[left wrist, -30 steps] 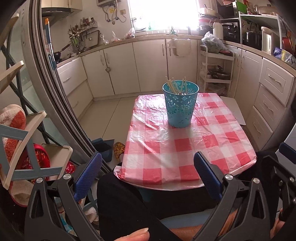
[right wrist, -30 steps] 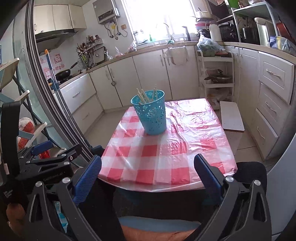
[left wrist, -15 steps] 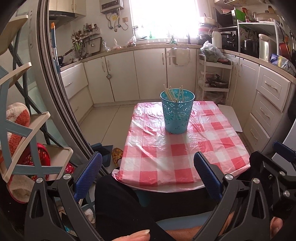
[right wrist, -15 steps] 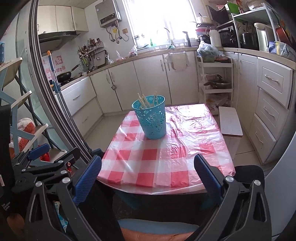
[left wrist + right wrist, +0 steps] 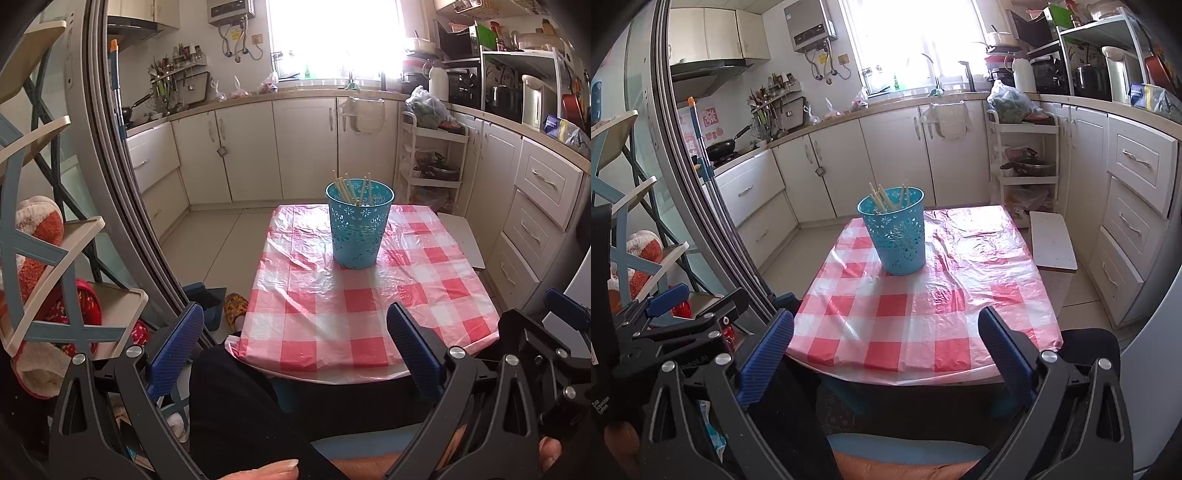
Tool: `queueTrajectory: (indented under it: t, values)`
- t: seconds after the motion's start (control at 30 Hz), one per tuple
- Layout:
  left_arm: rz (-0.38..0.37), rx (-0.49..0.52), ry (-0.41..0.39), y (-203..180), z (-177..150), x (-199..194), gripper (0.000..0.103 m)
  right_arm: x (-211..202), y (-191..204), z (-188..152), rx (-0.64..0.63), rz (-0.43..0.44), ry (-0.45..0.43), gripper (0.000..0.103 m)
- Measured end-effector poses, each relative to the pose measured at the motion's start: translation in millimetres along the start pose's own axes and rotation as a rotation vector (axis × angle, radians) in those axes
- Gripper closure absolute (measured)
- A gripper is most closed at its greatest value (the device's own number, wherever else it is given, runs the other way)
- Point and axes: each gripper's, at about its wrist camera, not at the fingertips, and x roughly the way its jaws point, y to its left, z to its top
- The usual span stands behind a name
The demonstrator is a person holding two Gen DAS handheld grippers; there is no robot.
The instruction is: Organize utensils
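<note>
White kitchen cabinets (image 5: 258, 147) fill the background behind a tabletop covered with a red-and-white checked plastic cloth (image 5: 354, 295). Task item: a perforated turquoise plastic bin (image 5: 357, 224) stands upright at frame centre, on the far half of the tabletop, holding pale wooden chopsticks (image 5: 351, 188). Left gripper (image 5: 295, 345) and right gripper (image 5: 886, 347) sit at the lower frame edge, short of the tabletop — jaws wide apart, empty, well apart from the bin.

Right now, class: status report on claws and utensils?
Both claws open, empty. Chopsticks upright in blue basket on checked tablecloth. Nothing in the way.
</note>
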Motion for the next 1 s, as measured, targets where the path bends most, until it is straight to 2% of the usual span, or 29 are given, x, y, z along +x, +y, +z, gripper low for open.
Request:
queueTrajectory:
  t: [0.23,0.3,0.43,0.6,0.7,0.9,1.0]
  values:
    - [-0.023,-0.014,0.017,1.3,-1.6,2.2,0.008,0.6,-0.4,-1.7,0.002,0.003,0.013,0.007]
    - [-0.054,-0.026,0.017,3.5,-2.8,3.2,0.008,1.1,-0.5,-1.7,0.002,0.003,0.015,0.007]
    - [-0.173,-0.099,0.031,15.0,-6.0,9.6,0.008,1.0,0.5,-1.6,0.004,0.004,0.014,0.007]
    - [-0.065,-0.040,-0.069,4.8,-8.9,-4.3,0.008,0.0,2.8,-1.7,-0.005,0.005,0.006,0.007]
    - [-0.022,0.002,-0.100,-4.2,-8.0,-8.9,0.008,-1.2,3.2,-0.8,-0.016,0.001,0.001,0.007]
    - [-0.012,0.031,-0.045,-9.0,-7.9,5.0,0.008,8.9,-3.1,-1.7,-0.003,-0.005,0.021,0.007]
    - [-0.009,0.010,0.004,-5.1,-9.5,15.4,0.008,14.0,-6.1,-2.3,0.009,-0.004,0.030,0.007]
